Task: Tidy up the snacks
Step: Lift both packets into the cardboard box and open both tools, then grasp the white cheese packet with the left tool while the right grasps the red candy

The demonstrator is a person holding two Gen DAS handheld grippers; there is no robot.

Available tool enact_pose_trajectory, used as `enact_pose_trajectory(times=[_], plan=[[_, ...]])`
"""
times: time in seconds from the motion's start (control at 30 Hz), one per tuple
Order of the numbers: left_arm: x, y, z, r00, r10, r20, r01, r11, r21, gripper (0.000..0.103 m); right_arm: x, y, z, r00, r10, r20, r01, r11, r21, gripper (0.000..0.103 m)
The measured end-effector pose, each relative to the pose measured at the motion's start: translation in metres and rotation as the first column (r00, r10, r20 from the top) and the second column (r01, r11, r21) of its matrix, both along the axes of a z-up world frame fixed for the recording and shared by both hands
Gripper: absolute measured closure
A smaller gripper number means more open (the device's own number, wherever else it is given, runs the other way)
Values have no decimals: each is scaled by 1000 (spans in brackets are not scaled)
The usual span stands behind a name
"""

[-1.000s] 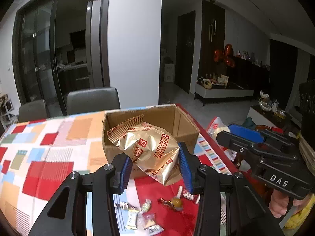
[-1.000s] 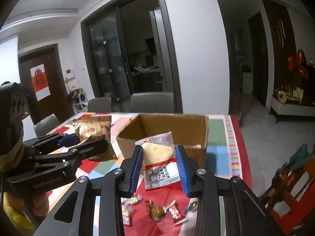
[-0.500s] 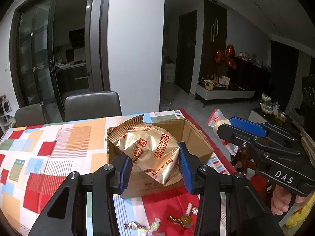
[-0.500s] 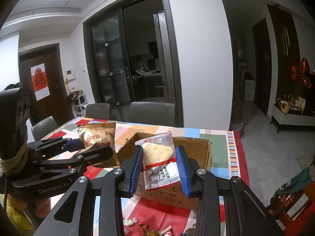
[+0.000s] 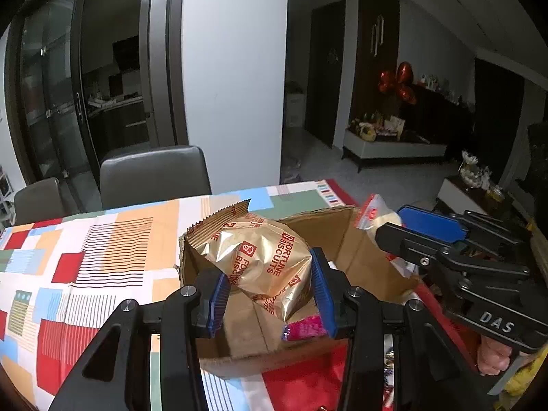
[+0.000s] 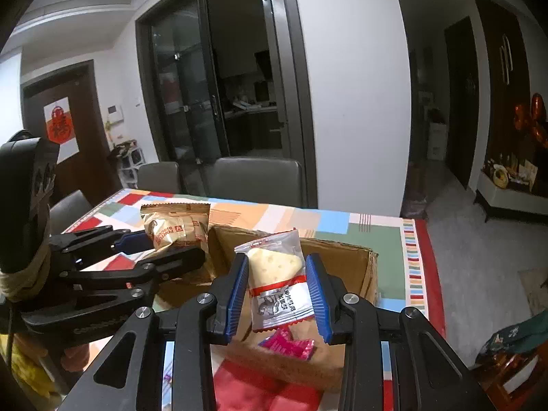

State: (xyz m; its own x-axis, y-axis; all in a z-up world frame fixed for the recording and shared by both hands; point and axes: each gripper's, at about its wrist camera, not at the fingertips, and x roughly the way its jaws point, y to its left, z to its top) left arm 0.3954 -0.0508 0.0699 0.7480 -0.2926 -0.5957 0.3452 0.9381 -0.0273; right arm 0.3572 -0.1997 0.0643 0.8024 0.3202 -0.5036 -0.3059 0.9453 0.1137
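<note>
My left gripper [image 5: 269, 293] is shut on a gold Fortune Biscuits bag [image 5: 263, 263] and holds it over the open cardboard box [image 5: 346, 236]. My right gripper [image 6: 276, 293] is shut on a clear packet with a pale cake [image 6: 277, 284], also over the box [image 6: 356, 274]. A pink wrapped snack [image 6: 291, 344] lies on the box floor, also seen in the left wrist view [image 5: 303, 330]. The left gripper with its gold bag [image 6: 176, 229] shows at the left of the right wrist view. The right gripper [image 5: 428, 236] shows at the right of the left wrist view.
The box stands on a table with a colourful patchwork cloth [image 5: 102, 250]. Grey chairs [image 5: 154, 174] stand at the table's far side. The table's right edge [image 6: 428, 267] drops to the floor. A few small candies [image 5: 388, 356] lie in front of the box.
Both grippers have moved forward with their snacks, from in front of the box to over its opening. The loose candies have slipped almost out of view below.
</note>
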Motion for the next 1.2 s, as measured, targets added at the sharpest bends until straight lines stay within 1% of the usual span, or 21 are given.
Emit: enact_pose_trajectory(times=[0.1,0.13,0.17,0.2,0.23,0.27,0.3,0.33,0.4,0.47,0.6,0.77,0.9,1.03,1.2], plan=[[14,-6,-10,1000,10,-28,-9,1000,24,58,13,-1,-6,1000,-7,-20,7,1000,-10,67],[16,-6,-13,999,14,-31,-13,999,37,54,15,-1,-8,1000,-11,-24,10,1000,-18,67],[17,-7,-16,999,17,-33,-15,999,51,45,18,1,-9,1000,-18,-26,17,1000,-25,65],[17,-8,-17,999,22,-28,-21,998,65,42,19,1,-10,999,-22,-25,21,999,-33,65],[15,-8,-18,999,35,-15,-33,996,80,39,20,2,-10,999,-29,-27,28,999,-42,60],[14,-5,-18,999,39,-11,-38,996,84,37,21,1,-11,999,-41,-34,39,998,-49,52],[11,-4,-17,999,42,-7,-41,996,85,36,20,0,-11,998,-44,-37,43,998,-45,50],[7,-3,-18,999,46,-3,-46,995,85,32,19,-2,-12,998,-48,-37,46,998,-40,49],[-2,0,-17,999,54,11,-54,995,84,31,14,-4,-11,998,-53,-35,52,998,-41,49],[-15,2,-14,998,56,33,-59,994,88,25,6,-6,-10,998,-54,-30,53,998,-37,49],[-41,5,-5,995,70,76,-77,993,91,24,-14,-9,-6,999,-49,-10,49,998,-25,49],[-75,13,8,990,82,114,-90,994,67,23,-42,-10,-3,999,-40,14,40,999,-14,49],[-99,19,11,986,96,135,-105,992,62,23,-63,-7,-3,999,-38,34,38,999,-11,49],[-122,21,7,984,110,142,-121,990,70,23,-80,-7,-7,998,-42,36,43,999,-11,49],[-148,20,-5,983,137,124,-144,988,51,23,-97,-15,-16,999,-38,16,38,999,-2,49]])
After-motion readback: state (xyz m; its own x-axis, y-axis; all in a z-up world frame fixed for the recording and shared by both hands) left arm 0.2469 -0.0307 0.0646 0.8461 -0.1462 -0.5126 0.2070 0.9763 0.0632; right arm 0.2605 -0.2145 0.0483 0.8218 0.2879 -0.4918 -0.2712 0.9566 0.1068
